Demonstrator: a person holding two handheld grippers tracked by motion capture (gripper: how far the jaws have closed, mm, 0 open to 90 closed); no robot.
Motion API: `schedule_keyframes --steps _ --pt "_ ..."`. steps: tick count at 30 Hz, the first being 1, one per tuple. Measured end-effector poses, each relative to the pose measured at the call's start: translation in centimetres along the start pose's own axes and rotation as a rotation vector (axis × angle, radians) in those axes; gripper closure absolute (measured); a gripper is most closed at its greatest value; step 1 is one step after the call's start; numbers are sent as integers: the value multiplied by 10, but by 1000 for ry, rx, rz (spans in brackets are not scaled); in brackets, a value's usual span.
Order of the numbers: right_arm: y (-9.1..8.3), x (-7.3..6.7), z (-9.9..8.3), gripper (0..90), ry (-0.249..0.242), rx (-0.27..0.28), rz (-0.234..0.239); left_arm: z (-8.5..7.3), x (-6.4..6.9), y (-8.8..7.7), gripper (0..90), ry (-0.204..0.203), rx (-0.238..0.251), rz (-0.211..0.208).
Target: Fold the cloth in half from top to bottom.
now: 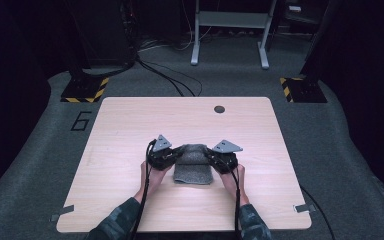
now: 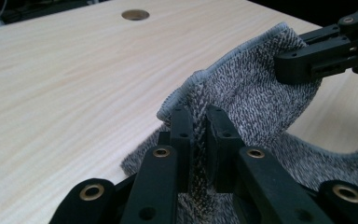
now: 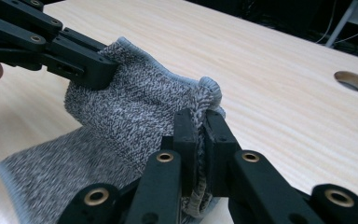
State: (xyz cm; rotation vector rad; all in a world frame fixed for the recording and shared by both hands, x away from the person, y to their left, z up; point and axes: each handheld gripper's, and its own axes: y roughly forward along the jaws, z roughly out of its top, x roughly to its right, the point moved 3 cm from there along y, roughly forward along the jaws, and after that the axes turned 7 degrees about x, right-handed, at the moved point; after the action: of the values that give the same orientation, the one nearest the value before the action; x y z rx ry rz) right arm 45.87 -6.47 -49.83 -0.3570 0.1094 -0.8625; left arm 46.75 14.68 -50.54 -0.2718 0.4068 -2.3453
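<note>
cloth: one grey knit cloth (image 1: pixel 193 164), near the middle of the counter, slightly toward the person's edge; far part lifted and folding over, near part flat on the wood
cloth edge: lighter grey hem, seen in both gripper views (image 2: pixel 223 60) (image 3: pixel 168 74)
left hand-held gripper: (image 1: pixel 166 155) jaws pressed together on the cloth's left edge; fabric pinched between them in the left gripper view (image 2: pixel 199 140)
right hand-held gripper: (image 1: pixel 222 156) jaws pressed together on the cloth's right edge; fold pinched between them in the right gripper view (image 3: pixel 201 140)
gripper count: two, one at each side of the cloth, each with a grey three-cornered plate on top
hands: two, left hand (image 1: pixel 150 177) and right hand (image 1: pixel 235 179), camouflage-pattern sleeves
counter: one, light wood (image 1: pixel 130 125), one round hole (image 1: pixel 219 109) near far edge
floor: grey carpet, "6" marking (image 1: pixel 81 120) left of counter, two yellow-black striped bases
</note>
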Motion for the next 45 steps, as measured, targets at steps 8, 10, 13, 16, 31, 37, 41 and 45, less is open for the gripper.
schedule_keyframes --steps 8,10,13,16,31,37,41,45 --pt "-15 -16 -19 779 -24 -52 49 -11 11 -8 668 -20 -50 -68" --pt "-23 -20 -21 734 -23 -56 62 -13 14 -13 595 -22 -67 -85" --pt "-37 -24 -23 684 -17 -57 78 -18 18 -23 500 -29 -81 -100" --pt "-53 -25 -21 634 -17 -43 92 -20 19 -37 407 -45 -76 -101" --pt "-23 3 4 535 79 -104 17 6 -20 -16 325 -114 -93 -1" --pt "-15 -15 -19 497 50 -198 21 -13 -3 -14 289 -71 -164 -40" --pt "-17 -20 -31 468 37 -228 3 -27 4 -19 267 -12 -221 -32" --pt "-19 -21 -39 455 39 -249 -15 -37 4 -22 256 7 -259 -13"
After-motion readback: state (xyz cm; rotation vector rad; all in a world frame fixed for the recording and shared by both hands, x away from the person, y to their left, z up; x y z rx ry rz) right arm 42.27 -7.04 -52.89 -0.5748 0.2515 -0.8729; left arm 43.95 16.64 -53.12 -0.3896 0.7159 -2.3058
